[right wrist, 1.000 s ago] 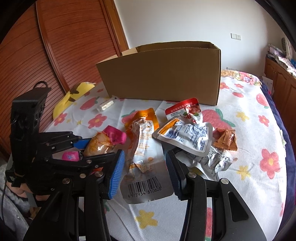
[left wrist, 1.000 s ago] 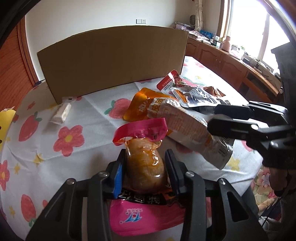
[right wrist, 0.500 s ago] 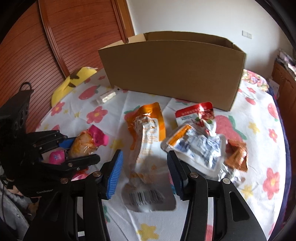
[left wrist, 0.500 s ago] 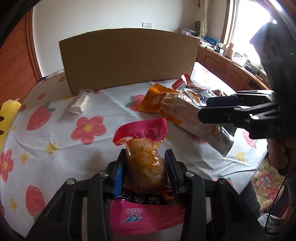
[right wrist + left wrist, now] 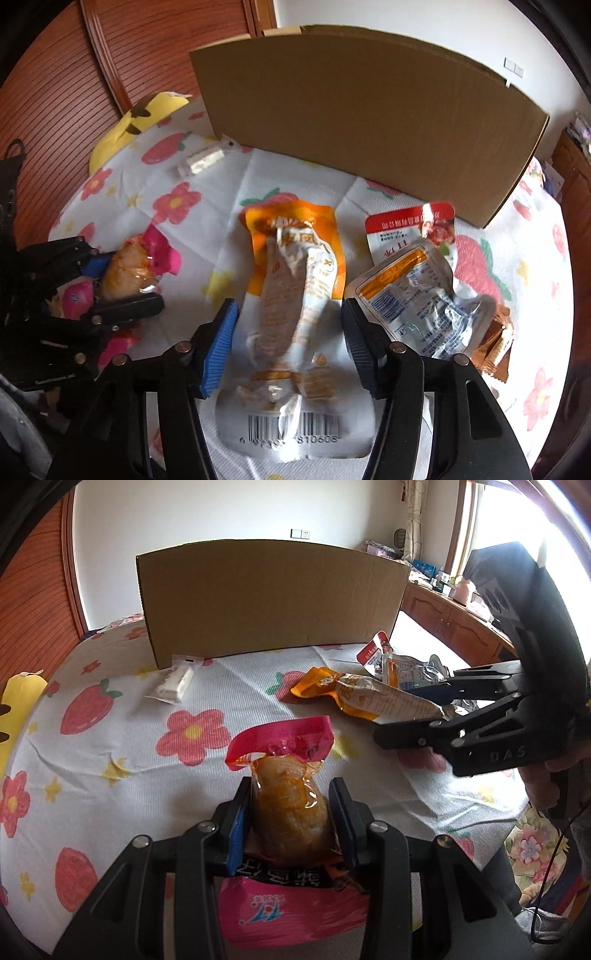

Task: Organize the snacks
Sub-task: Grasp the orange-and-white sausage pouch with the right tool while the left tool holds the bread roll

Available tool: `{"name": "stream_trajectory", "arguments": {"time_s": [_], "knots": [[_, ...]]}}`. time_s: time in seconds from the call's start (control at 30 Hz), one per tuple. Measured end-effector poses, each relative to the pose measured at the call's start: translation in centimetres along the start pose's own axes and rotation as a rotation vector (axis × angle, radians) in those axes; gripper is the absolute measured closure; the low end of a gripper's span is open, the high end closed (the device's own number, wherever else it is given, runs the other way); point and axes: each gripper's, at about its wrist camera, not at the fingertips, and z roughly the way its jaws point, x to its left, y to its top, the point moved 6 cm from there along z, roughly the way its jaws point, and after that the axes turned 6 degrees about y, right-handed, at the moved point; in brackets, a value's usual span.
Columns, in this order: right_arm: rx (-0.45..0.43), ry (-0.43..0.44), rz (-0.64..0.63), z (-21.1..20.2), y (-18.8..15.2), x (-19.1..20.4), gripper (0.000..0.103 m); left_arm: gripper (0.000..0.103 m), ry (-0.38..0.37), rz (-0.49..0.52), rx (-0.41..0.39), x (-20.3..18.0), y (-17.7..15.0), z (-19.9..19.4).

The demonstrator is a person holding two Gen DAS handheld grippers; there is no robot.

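My left gripper point(image 5: 290, 805) is shut on a pink-topped packet of orange food point(image 5: 288, 794), held just above the flowered tablecloth; it also shows in the right wrist view point(image 5: 127, 273). My right gripper point(image 5: 290, 332) is open, its jaws on either side of a long orange-and-silver snack pouch point(image 5: 295, 295) that lies flat on the cloth. That pouch shows in the left wrist view point(image 5: 373, 701) too. A large open cardboard box point(image 5: 354, 129) stands behind the snacks.
A small white wrapped bar point(image 5: 201, 162) lies near the box's left corner. A red-and-white packet point(image 5: 406, 229), a silver packet point(image 5: 413, 295) and a small brown packet point(image 5: 498, 343) lie right of the pouch. A yellow plush point(image 5: 144, 122) sits at the far left edge.
My right gripper has moved forward and down so its open jaws now straddle the orange-and-silver pouch. My left gripper, still holding its packet, has swung to face the box more squarely.
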Motion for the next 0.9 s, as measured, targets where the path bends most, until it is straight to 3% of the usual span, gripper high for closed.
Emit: {"name": "stream_trajectory", "arguments": {"time_s": [0.27, 0.67, 0.9], "knots": [[-0.012, -0.061, -0.061, 0.73, -0.1, 0.69, 0.039, 0.063, 0.004, -0.003, -0.004, -0.06, -0.08, -0.13], [-0.047, -0.064, -0.043, 1.16, 0.33, 0.58, 0.036, 0.063, 0.012, -0.015, -0.007, -0.06, -0.11, -0.13], [-0.048, -0.059, -0.045, 0.64, 0.07, 0.82, 0.06, 0.063, 0.003, -0.041, -0.018, 0.19, -0.16, -0.53]]}}
